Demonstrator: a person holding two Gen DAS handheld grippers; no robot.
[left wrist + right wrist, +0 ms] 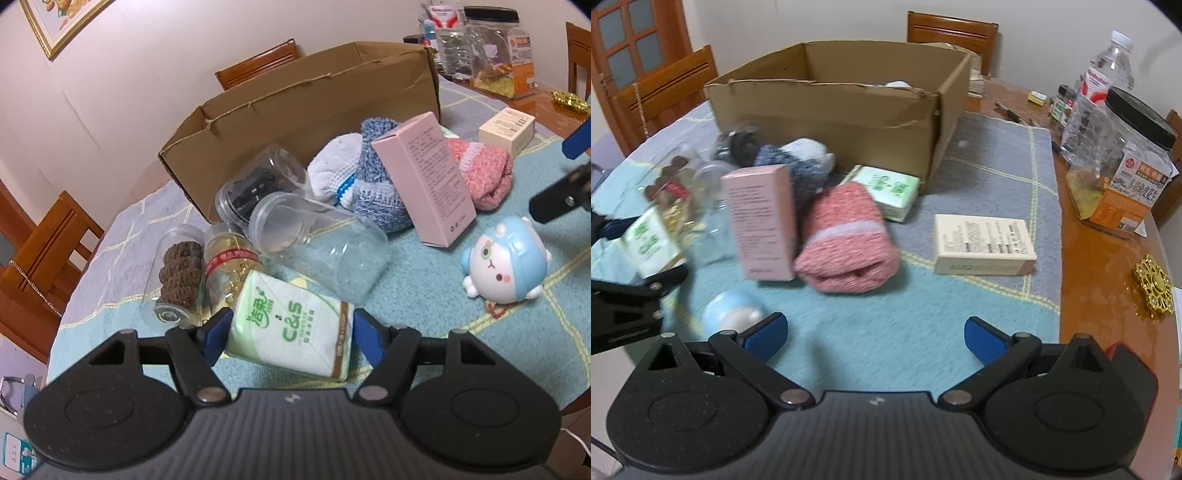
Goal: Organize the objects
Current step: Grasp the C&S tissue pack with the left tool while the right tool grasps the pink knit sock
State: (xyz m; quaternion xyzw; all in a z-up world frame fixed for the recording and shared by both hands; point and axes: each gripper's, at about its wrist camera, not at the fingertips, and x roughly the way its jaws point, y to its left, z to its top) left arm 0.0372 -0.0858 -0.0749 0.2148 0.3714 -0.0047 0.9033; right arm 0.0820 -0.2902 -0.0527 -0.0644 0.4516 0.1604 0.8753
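Note:
A green and white tissue pack lies on the blue cloth between the fingers of my left gripper, and both blue pads press on its sides. Just behind it lie an empty clear jar, a jar of brown biscuits, a red-banded bottle and a jar of dark pieces. An open cardboard box stands at the back. My right gripper hangs open over bare cloth, with a blue and white toy beside its left finger.
A pink carton, a pink knitted roll, a blue knitted piece, a second tissue pack and a cream box lie mid-table. A black-lidded jar, a water bottle and a gold spinner stand right. Wooden chairs ring the table.

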